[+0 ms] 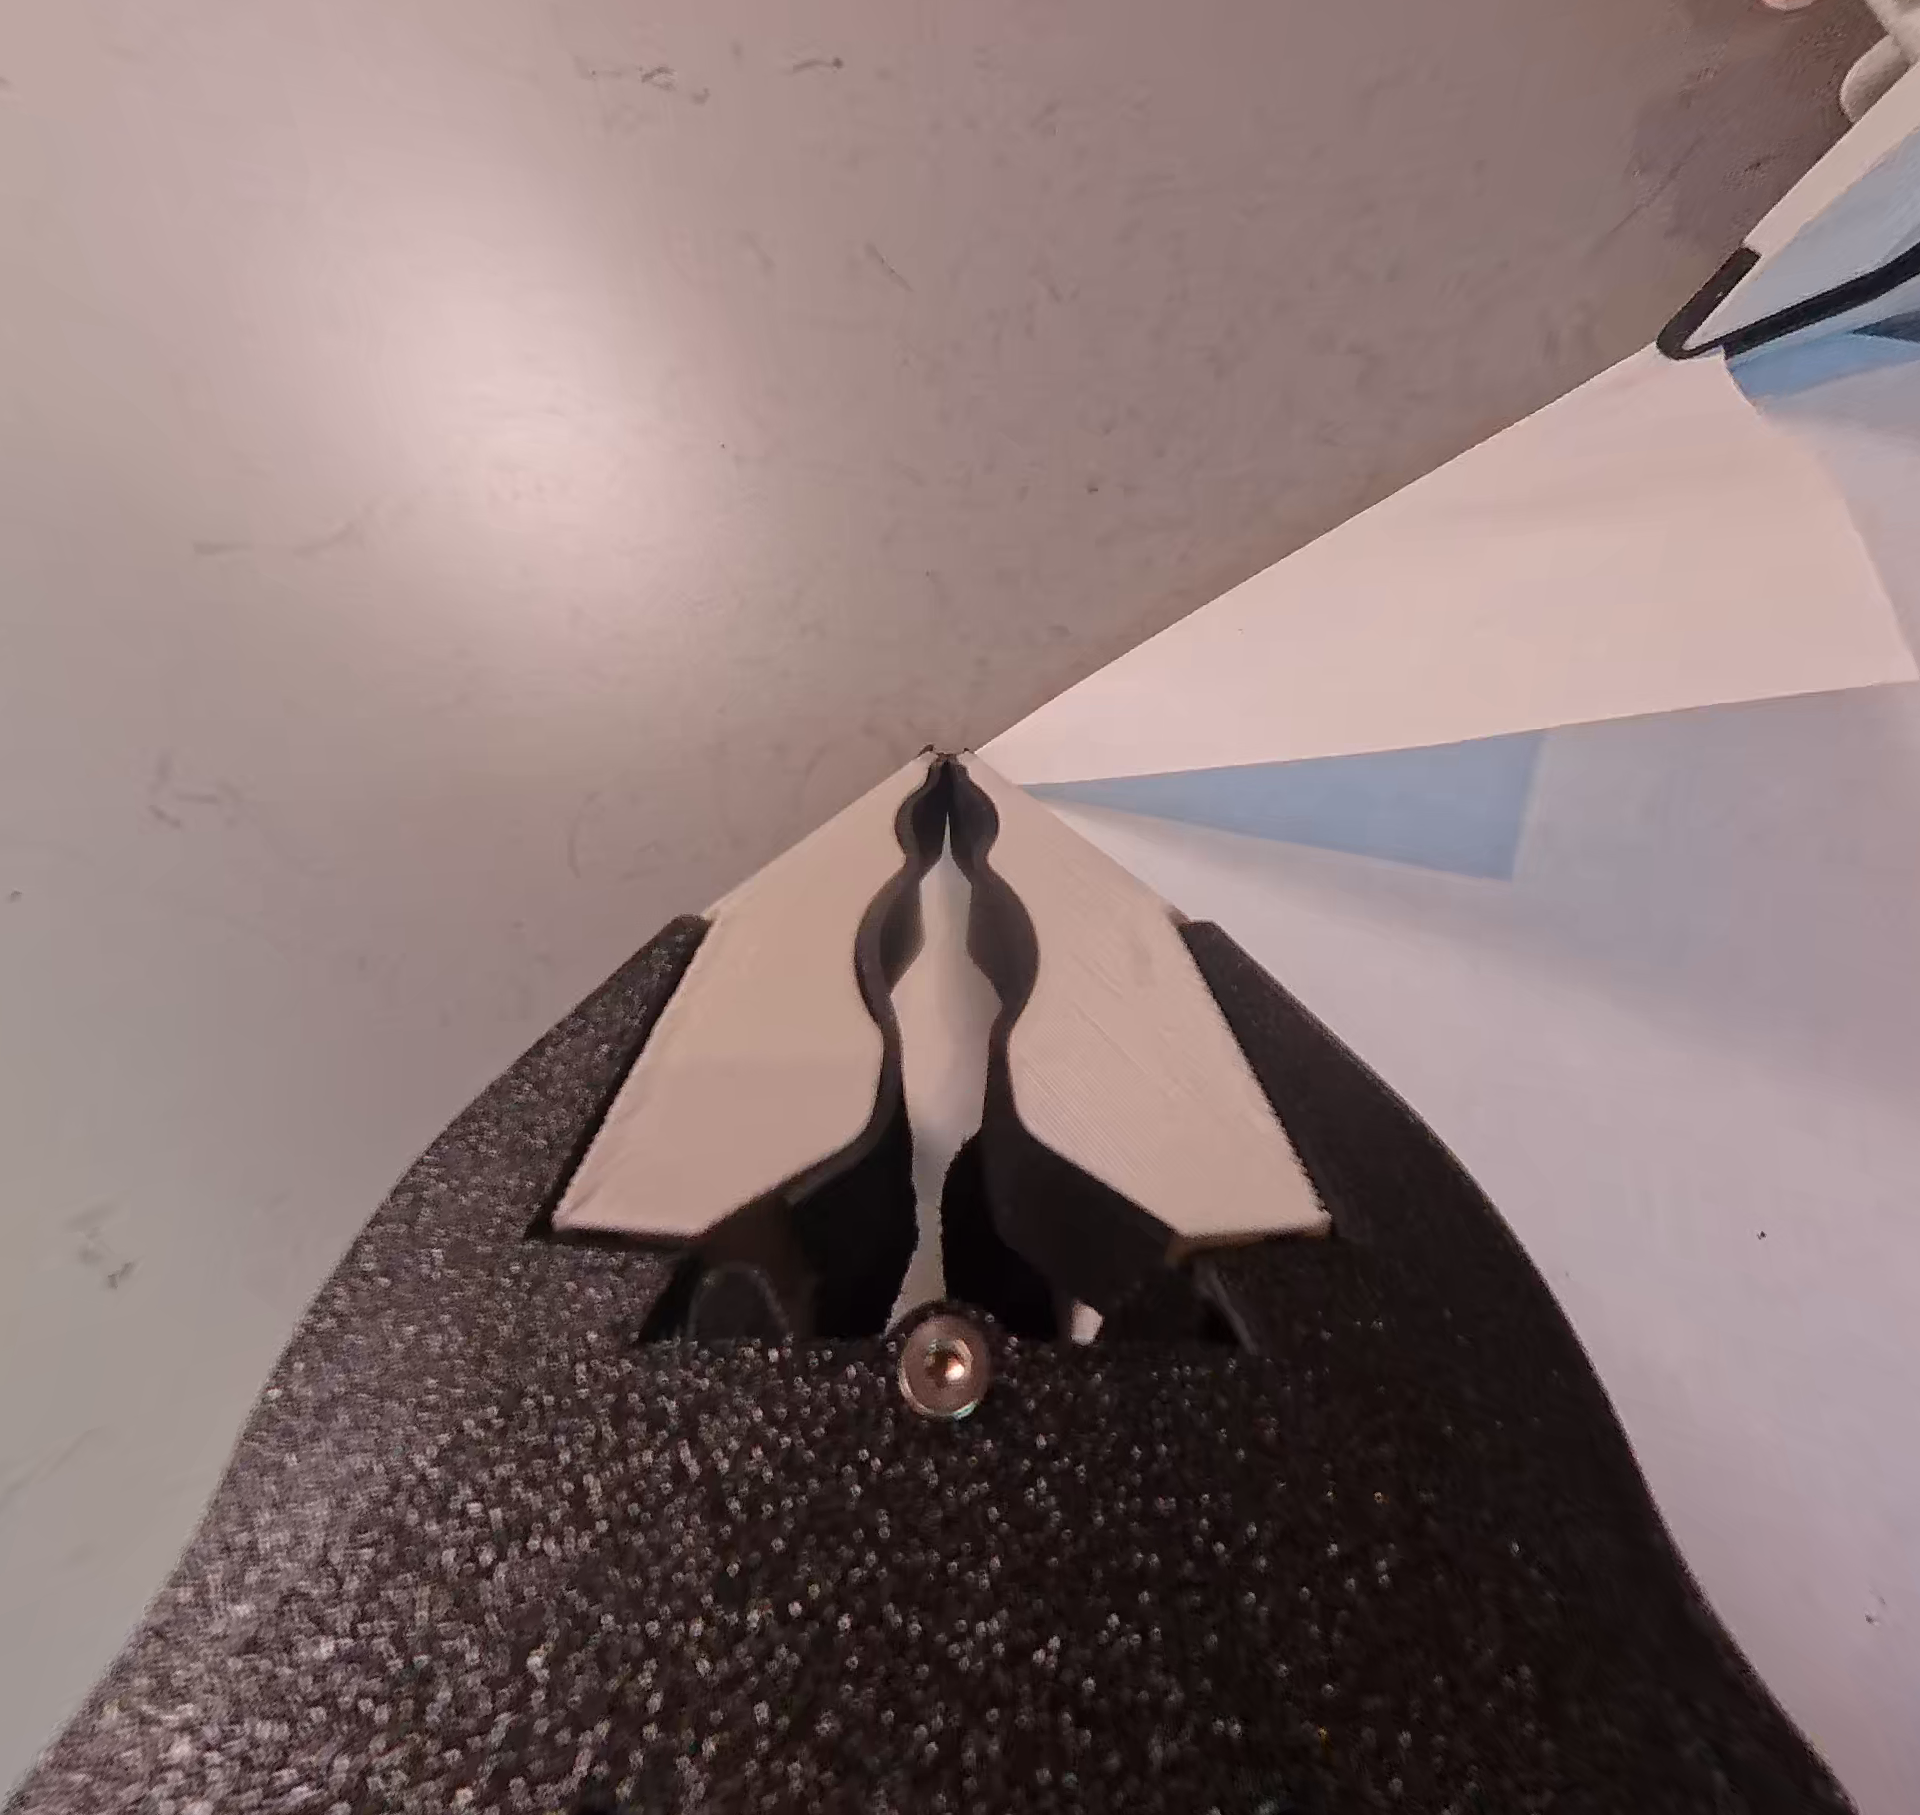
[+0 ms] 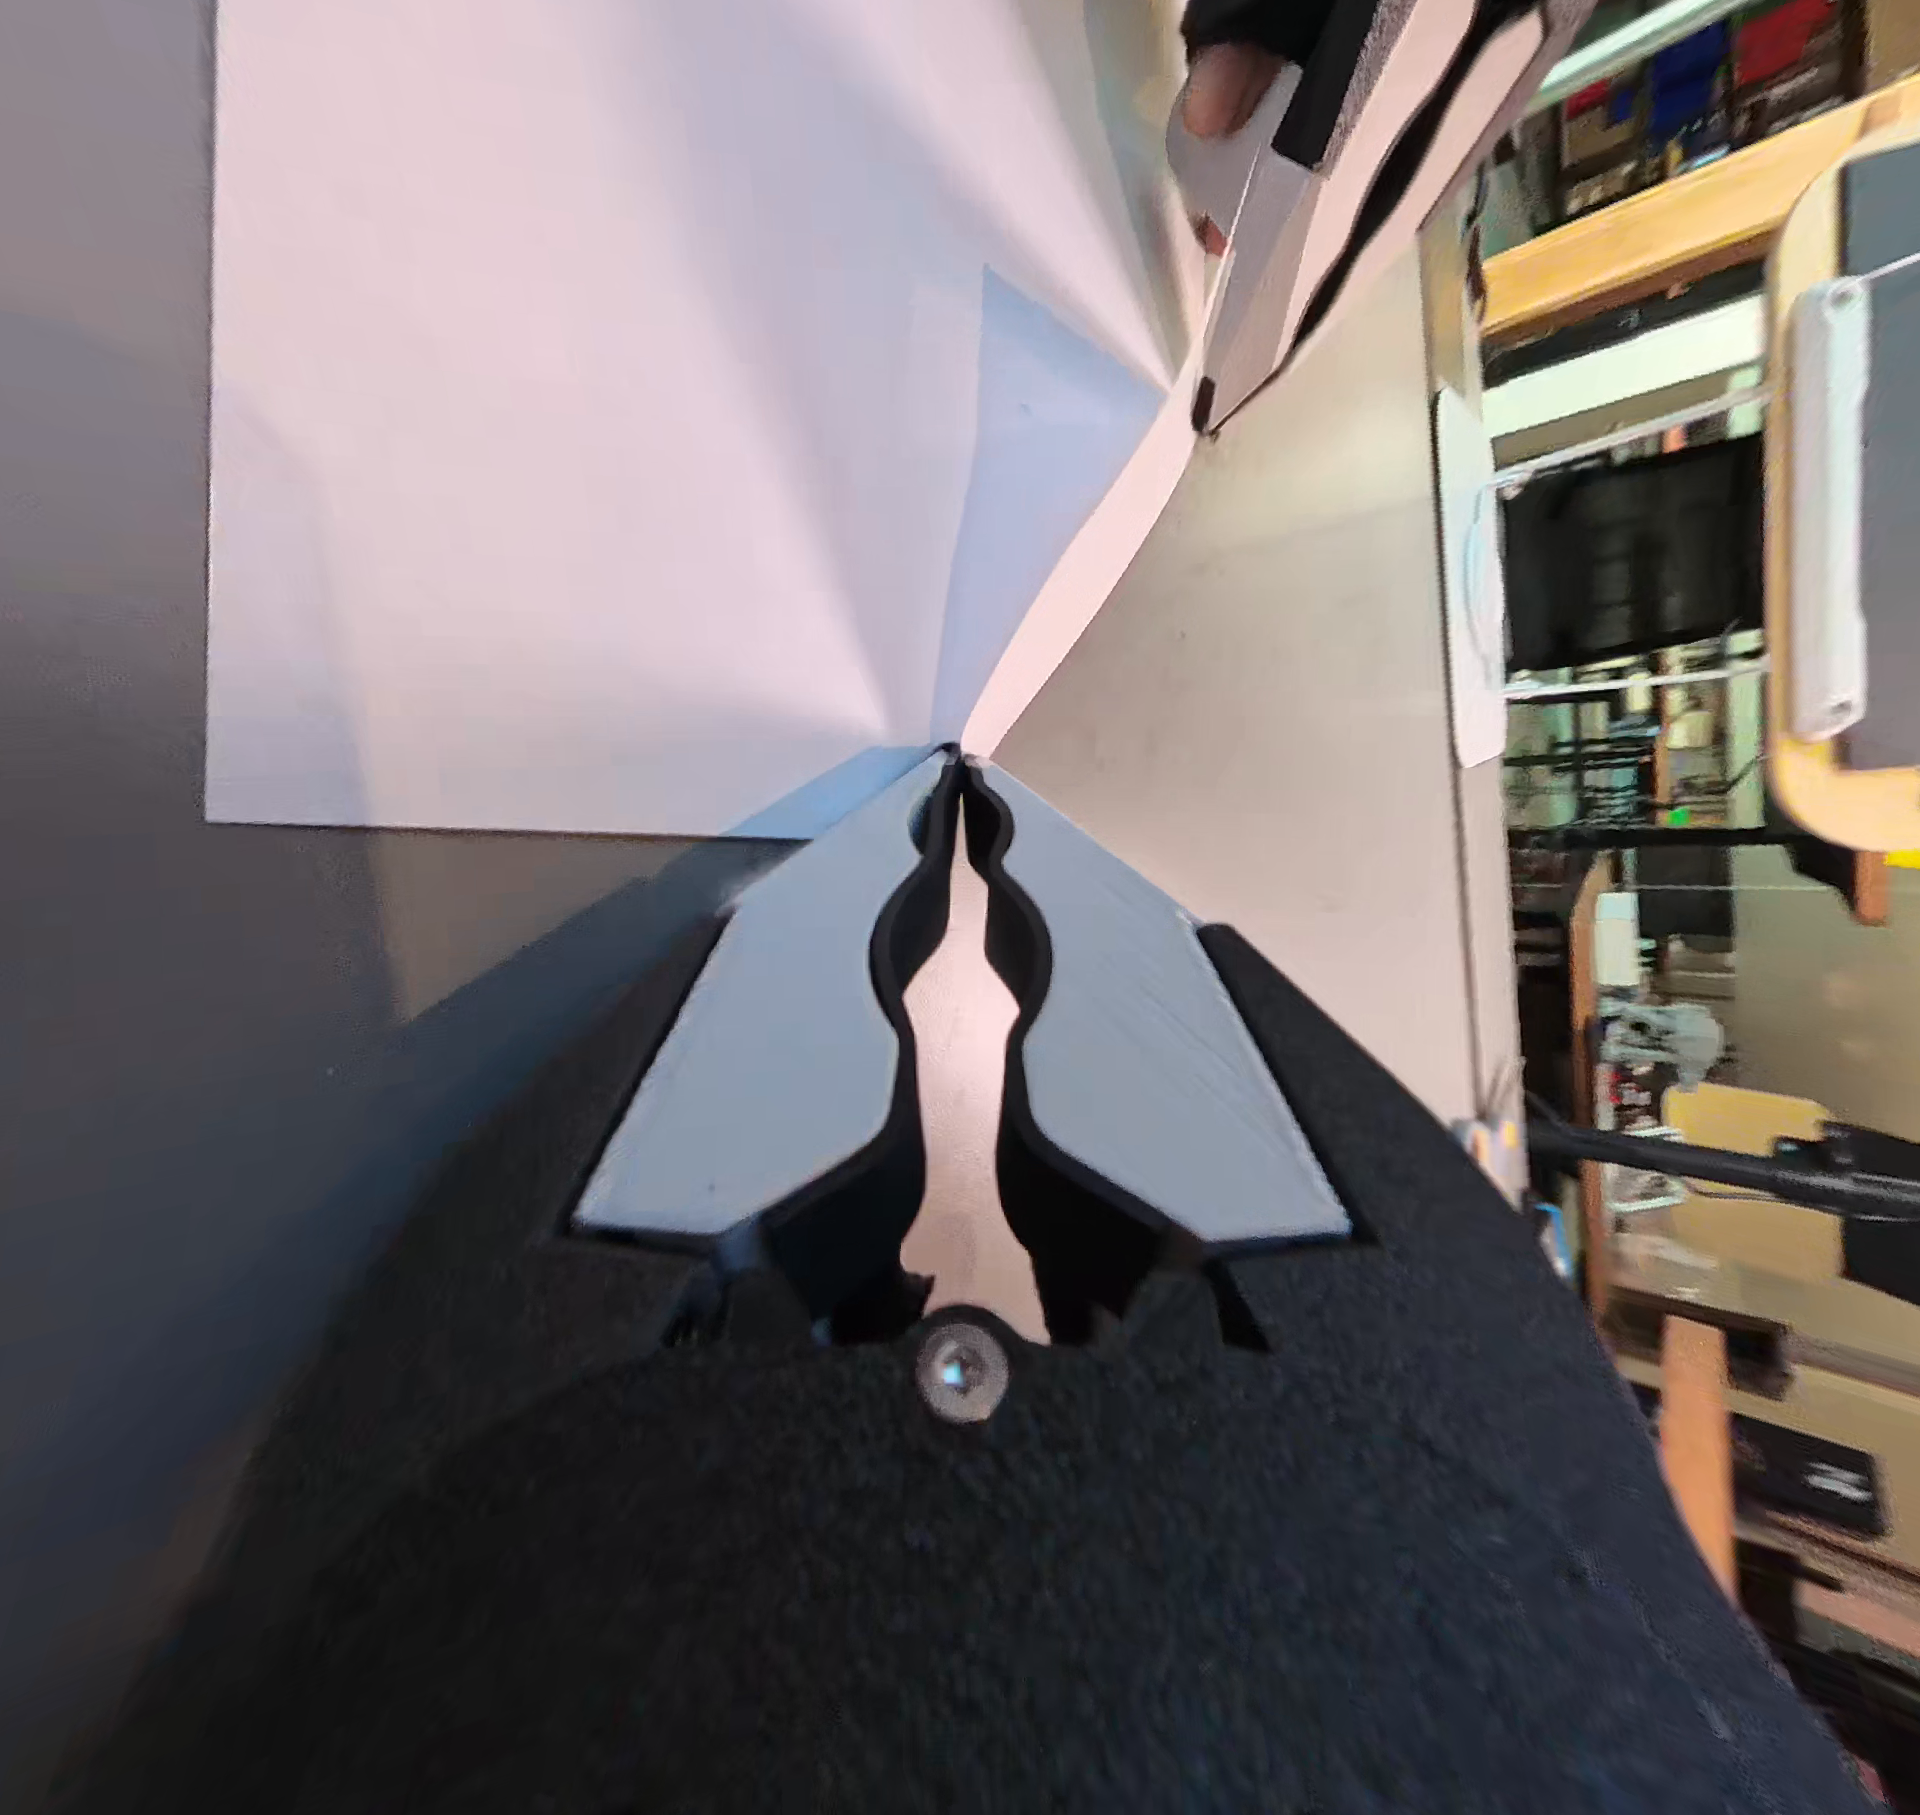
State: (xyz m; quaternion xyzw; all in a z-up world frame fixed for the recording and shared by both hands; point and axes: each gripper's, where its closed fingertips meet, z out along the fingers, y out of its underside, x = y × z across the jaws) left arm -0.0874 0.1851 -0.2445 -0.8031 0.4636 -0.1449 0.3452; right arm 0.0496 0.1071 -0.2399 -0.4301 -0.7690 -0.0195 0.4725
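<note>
A smooth grey table [image 2: 94, 934] fills most of both views, with cluttered wooden shelves [image 2: 1662, 207] in the room to the right. One sheet of white paper [image 2: 571, 415] lies on the table with one edge lifted off it. Two grippers pinch that edge: the left gripper [image 1: 948, 759] and the right gripper [image 2: 954, 753] each have their tips squeezed tight on the paper.

We can read no text, label, brand, number or sign anywhere, neither in the left wrist view nor the right
</note>
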